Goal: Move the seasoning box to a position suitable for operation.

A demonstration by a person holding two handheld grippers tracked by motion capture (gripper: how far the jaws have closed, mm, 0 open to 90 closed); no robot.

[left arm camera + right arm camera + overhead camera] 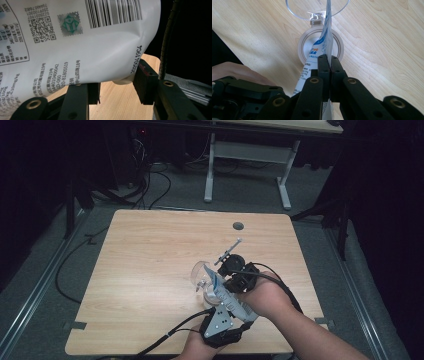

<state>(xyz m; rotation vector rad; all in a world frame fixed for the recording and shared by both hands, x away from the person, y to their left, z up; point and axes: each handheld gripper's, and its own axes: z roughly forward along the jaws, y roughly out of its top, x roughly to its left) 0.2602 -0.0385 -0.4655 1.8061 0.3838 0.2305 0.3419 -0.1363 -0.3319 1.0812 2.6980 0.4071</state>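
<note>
- The white pouch (218, 290) sits at lower centre of the high view, between the two grippers, above the wooden table (150, 270).
- The left gripper (222, 312), at the bottom centre of the high view, has its jaws partly open with the body of the pouch (82, 50) between them; the right-hand pad touches the pouch edge, and contact at the left pad cannot be told.
- The right gripper (329, 61) has its jaws pressed together on the thin upper edge of the pouch (325, 42), pinching it flat.
- Below the pouch tip, at upper centre of the right gripper view, stands a clear container (307, 47) with a round rim; its clear hinged lid (317, 7) stands open.
</note>
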